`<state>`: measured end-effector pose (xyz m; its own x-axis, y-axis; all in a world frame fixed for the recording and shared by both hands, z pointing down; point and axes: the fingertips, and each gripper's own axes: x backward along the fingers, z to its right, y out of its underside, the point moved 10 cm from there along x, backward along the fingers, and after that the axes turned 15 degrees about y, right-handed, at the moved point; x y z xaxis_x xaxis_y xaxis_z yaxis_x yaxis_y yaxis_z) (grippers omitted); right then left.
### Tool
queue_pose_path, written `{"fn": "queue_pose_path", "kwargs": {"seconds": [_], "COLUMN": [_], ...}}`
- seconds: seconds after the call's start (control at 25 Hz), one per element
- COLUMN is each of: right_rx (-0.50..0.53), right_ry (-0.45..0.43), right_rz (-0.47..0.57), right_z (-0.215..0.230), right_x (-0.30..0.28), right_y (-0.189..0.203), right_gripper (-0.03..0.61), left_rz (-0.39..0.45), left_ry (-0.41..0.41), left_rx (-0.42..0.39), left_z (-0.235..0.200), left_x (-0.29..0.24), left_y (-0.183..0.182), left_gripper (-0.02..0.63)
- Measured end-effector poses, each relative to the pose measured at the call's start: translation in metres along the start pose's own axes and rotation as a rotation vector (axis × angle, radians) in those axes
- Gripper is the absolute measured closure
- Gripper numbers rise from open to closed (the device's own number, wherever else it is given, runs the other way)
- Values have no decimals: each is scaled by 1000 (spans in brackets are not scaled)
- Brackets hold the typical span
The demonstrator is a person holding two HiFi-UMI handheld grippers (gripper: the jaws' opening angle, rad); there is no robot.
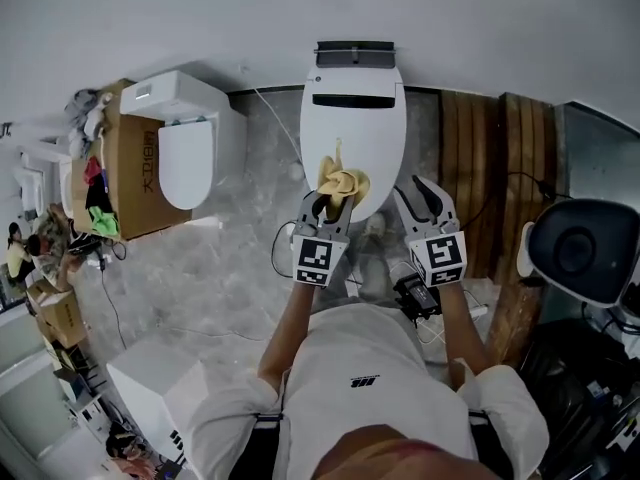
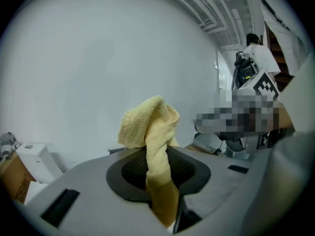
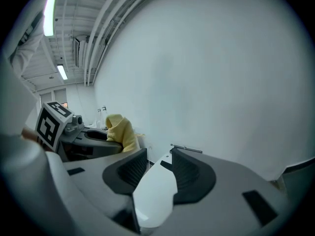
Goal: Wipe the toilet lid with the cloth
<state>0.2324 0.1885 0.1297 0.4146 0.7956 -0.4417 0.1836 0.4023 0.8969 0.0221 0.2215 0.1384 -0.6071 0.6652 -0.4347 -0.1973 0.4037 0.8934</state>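
— How were the arms set?

— Both forearms reached straight forward, side by side, towards the white toilet lid, which lay closed ahead of them. The left gripper was over the lid's near end. The right gripper was level with it, just off the lid's near right edge.

— And the jaws?

— The left pair were clamped on the cloth, and its lower part ran down between the dark pads. The right pair stood apart with nothing held; only the lid's white surface showed beyond the gap, and the other gripper with its cloth was off to that gripper's left.

— What did the cloth look like?

— Pale yellow terry, bunched and folded over itself. It rose out of the left jaws as a narrow twisted neck and spread into a soft lump past the tips. From the head view that lump sat over the front part of the lid. I couldn't tell if it touched the surface.
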Motion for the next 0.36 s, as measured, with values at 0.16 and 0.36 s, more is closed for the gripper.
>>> {"fn": "queue_pose_path", "kwargs": {"seconds": [0.16, 0.36], "right_rx": [-4, 18], "right_ry": [-22, -17], "right_rz": [2, 29], "right_z": [2, 12], "right_x": [3, 9], "right_y": [0, -7], "right_gripper": [405, 408], "left_rz": [-1, 12], "left_ry": [-26, -46], "left_rx": [-4, -19], "left_z": [3, 12], "left_x": [-2, -7], "left_y": [-9, -21], "left_gripper": [509, 509]}}
